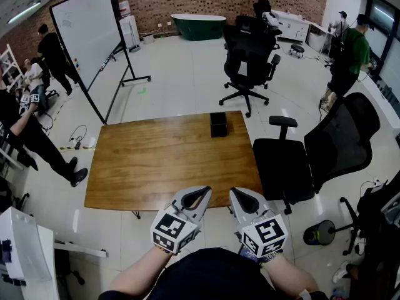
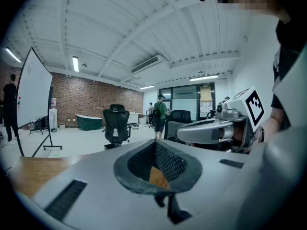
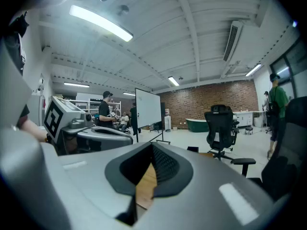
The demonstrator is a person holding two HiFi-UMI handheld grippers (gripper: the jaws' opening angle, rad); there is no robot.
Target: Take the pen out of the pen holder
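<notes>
A small black pen holder (image 1: 218, 124) stands near the far edge of the wooden table (image 1: 156, 161), right of its middle. I cannot make out a pen in it from here. Both grippers hover side by side over the table's near edge, far from the holder. My left gripper (image 1: 201, 197) is shut with nothing in it, and its pads meet in the left gripper view (image 2: 156, 147). The right gripper (image 1: 240, 198) is also shut and empty, as its own view (image 3: 152, 148) shows. The holder (image 3: 193, 149) appears there as a small dark block beyond the jaws.
A black office chair (image 1: 312, 161) stands close to the table's right side, and another chair (image 1: 250, 64) behind the table. A whiteboard on a stand (image 1: 94, 39) is at the far left. People stand at the left and far right of the room.
</notes>
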